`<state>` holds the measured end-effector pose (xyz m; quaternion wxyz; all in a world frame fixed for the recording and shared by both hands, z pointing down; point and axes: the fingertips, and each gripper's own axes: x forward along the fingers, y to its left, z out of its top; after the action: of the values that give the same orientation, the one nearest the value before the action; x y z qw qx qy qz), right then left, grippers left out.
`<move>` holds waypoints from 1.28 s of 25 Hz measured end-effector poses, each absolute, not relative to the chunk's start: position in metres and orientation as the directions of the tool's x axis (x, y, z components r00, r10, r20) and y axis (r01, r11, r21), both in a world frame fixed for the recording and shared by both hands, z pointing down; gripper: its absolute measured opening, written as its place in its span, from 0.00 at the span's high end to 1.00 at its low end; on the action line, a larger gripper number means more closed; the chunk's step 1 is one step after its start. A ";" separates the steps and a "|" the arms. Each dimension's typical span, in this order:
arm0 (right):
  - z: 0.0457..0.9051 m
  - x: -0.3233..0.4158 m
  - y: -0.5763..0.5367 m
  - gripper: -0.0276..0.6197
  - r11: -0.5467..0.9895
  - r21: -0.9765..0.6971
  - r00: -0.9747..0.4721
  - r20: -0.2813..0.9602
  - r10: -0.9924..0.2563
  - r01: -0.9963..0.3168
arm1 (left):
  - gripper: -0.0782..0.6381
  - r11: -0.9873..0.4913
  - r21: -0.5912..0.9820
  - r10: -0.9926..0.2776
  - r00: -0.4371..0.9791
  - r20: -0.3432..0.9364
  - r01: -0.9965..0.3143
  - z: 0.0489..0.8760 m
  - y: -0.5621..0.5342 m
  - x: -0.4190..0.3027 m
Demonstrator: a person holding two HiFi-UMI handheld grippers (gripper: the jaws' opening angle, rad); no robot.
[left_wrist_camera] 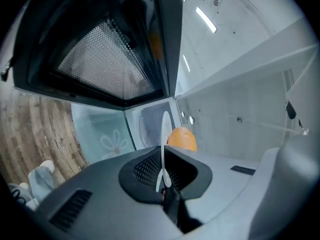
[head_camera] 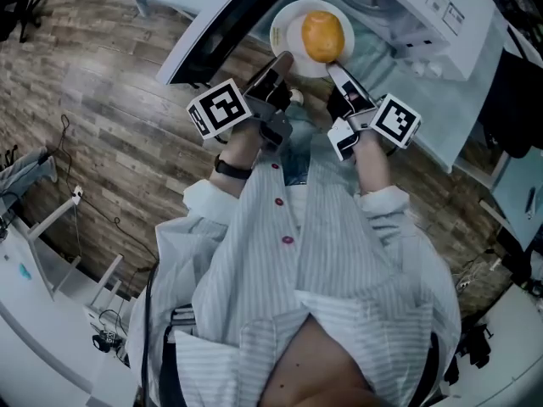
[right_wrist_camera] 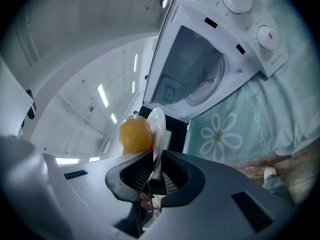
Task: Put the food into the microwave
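A white plate [head_camera: 287, 25] carries a round orange-yellow piece of food [head_camera: 322, 36] and is held in the air in front of the open white microwave [head_camera: 441, 15]. My left gripper [head_camera: 281, 61] is shut on the plate's near left rim, and my right gripper [head_camera: 336, 69] is shut on its near right rim. The left gripper view has the plate [left_wrist_camera: 165, 131] edge-on between the jaws of the left gripper [left_wrist_camera: 162, 176], with the food [left_wrist_camera: 181, 139] behind it. In the right gripper view the plate [right_wrist_camera: 157, 124] and food [right_wrist_camera: 135, 134] stand above the right gripper [right_wrist_camera: 152, 171], and the microwave's cavity [right_wrist_camera: 200, 79] lies beyond.
The microwave's dark door [head_camera: 229, 24] hangs open to the left, close over the left gripper [left_wrist_camera: 110, 59]. The microwave stands on a pale green flowered cloth [right_wrist_camera: 225, 134]. Wooden floor [head_camera: 102, 117] lies below, and white furniture [head_camera: 51, 227] stands at the lower left.
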<state>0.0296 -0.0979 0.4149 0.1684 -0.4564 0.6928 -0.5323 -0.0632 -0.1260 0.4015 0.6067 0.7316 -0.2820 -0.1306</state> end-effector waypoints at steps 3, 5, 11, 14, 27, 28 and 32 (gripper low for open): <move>0.419 0.047 -0.117 0.85 -0.011 -0.895 -0.511 0.265 -0.818 -0.447 | 0.87 -0.109 0.960 -0.564 0.811 0.154 -0.257 0.404 -0.147 -0.046; 0.425 0.061 -0.127 0.85 -0.039 -0.900 -0.499 0.275 -0.822 -0.433 | 0.87 -0.109 0.959 -0.556 0.816 0.160 -0.263 0.408 -0.159 -0.032; 0.436 0.083 -0.150 0.86 -0.088 -0.904 -0.478 0.301 -0.825 -0.418 | 0.87 -0.100 0.955 -0.533 0.826 0.184 -0.278 0.415 -0.185 -0.011; 0.440 0.092 -0.157 0.86 -0.110 -0.909 -0.464 0.306 -0.831 -0.402 | 0.87 -0.097 0.957 -0.515 0.836 0.188 -0.275 0.419 -0.196 0.000; 0.442 0.122 -0.153 0.85 -0.180 -0.904 -0.353 0.326 -0.877 -0.387 | 0.87 -0.119 0.958 -0.398 0.897 0.193 -0.259 0.422 -0.205 0.035; 0.442 0.123 -0.152 0.85 -0.182 -0.904 -0.346 0.324 -0.881 -0.386 | 0.87 -0.122 0.958 -0.387 0.901 0.195 -0.259 0.422 -0.205 0.037; 0.442 0.128 -0.152 0.86 -0.189 -0.908 -0.320 0.317 -0.893 -0.373 | 0.87 -0.132 0.958 -0.355 0.914 0.196 -0.256 0.422 -0.207 0.044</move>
<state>0.1279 -0.1517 0.4418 0.2338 -0.5342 0.5923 -0.5559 0.0443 -0.2071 0.4224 0.6265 0.7513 -0.2035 -0.0394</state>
